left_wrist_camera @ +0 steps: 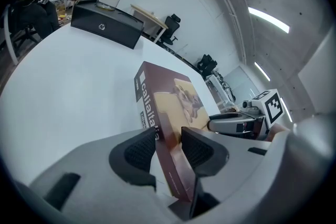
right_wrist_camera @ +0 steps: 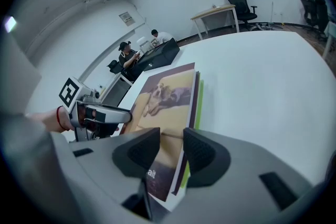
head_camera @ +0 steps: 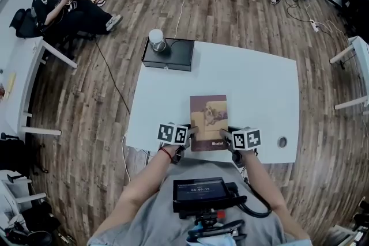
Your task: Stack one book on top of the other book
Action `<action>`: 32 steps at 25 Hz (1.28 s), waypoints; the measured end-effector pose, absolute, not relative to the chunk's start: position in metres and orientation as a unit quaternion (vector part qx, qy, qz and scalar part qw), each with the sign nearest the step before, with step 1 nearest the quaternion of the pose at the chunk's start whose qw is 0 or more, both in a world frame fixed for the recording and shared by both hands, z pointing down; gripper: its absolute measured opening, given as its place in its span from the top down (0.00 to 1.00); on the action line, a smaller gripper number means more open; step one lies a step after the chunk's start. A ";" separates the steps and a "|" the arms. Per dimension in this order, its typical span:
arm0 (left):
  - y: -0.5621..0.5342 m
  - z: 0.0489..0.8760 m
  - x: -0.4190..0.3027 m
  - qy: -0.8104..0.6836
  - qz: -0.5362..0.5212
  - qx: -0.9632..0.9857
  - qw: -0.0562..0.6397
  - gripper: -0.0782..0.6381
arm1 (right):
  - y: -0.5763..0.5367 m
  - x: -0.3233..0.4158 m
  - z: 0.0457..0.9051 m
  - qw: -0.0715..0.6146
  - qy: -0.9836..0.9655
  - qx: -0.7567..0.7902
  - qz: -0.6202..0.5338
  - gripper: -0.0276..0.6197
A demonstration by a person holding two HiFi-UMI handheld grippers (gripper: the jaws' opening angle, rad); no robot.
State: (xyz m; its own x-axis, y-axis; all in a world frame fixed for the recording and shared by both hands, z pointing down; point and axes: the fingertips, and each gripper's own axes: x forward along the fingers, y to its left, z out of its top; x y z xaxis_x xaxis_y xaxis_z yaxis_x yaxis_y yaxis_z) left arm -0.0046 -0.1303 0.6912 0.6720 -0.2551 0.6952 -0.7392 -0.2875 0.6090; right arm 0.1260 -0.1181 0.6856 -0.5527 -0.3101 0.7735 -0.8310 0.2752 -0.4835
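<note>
Head view shows a brown book (head_camera: 209, 118) flat on the near part of the white table (head_camera: 253, 83), its short edge close to the table's front rim. Its cover carries a picture of a dog lying on a yellow sofa. In the left gripper view the book (left_wrist_camera: 168, 97) has a dark brown spine with white letters.

Under it lies a green book (right_wrist_camera: 199, 99). Only a thin strip of this shows along the brown book's (right_wrist_camera: 168, 97) right edge in the right gripper view. The head view does not show it at all. The left jaw cuts off the spine lettering, and both near corners of the book are covered by the grippers in the head view.

The left gripper (left_wrist_camera: 167, 144) pinches the book's near left corner, one pad on the spine side and one on the cover. The right gripper (right_wrist_camera: 171, 147) pinches the near right corner. Whether its jaws also take in the green book I cannot tell.

Both forearms reach forward from the bottom of the head view. The left gripper (head_camera: 190, 132) and right gripper (head_camera: 226, 134) slant down at the table, marker cubes uppermost.
</note>
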 end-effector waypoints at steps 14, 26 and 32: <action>-0.133 0.690 -0.007 -0.344 0.261 0.786 0.443 0.63 | -0.122 0.129 0.688 0.310 -0.761 0.392 0.414 0.67; -0.126 0.706 -0.008 -0.319 0.178 0.736 0.570 0.51 | -0.120 0.125 0.696 0.198 -0.723 0.351 0.561 0.66; -0.121 0.710 0.006 -0.298 0.182 0.742 0.573 0.50 | -0.120 0.123 0.697 0.199 -0.726 0.343 0.562 0.66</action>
